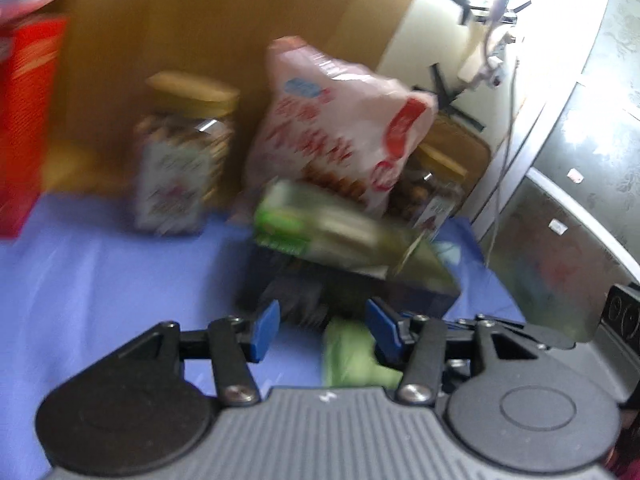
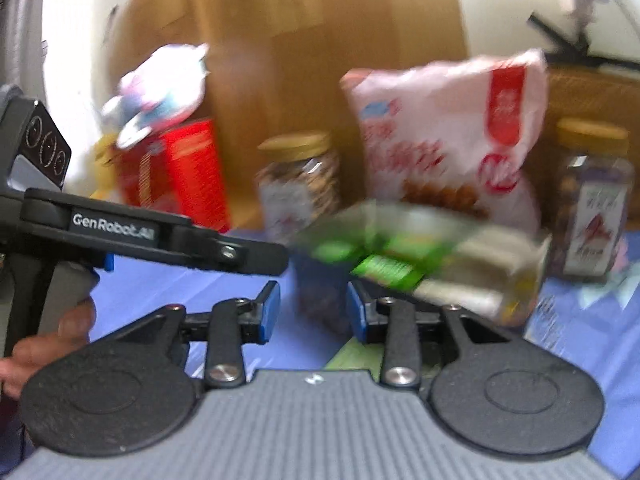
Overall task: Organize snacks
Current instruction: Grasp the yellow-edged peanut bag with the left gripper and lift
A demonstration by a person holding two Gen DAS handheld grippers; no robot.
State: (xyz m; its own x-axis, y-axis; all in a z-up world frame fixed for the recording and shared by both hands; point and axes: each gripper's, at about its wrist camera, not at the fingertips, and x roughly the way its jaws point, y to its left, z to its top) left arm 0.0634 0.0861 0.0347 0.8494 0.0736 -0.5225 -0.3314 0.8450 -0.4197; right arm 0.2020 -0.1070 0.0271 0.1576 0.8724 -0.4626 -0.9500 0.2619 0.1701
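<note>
Both views are motion-blurred. A green and white snack box (image 1: 344, 236) lies tilted on a dark box (image 1: 416, 296) on the blue cloth; it also shows in the right wrist view (image 2: 420, 264). Behind it a pink and white snack bag (image 1: 340, 128) (image 2: 444, 136) leans on a cardboard wall. A gold-lidded jar (image 1: 180, 160) (image 2: 298, 184) stands left of the bag, another jar (image 2: 592, 204) right. A red box (image 1: 24, 128) (image 2: 180, 172) stands far left. My left gripper (image 1: 322, 330) is open and empty just short of the dark box. My right gripper (image 2: 312, 308) is open and empty.
A green packet (image 1: 352, 356) lies under my left gripper. A pastel bag (image 2: 160, 92) rests on top of the red box. The left gripper's body (image 2: 132, 236) crosses the right wrist view at left. A grey metal cabinet (image 1: 580, 208) stands to the right.
</note>
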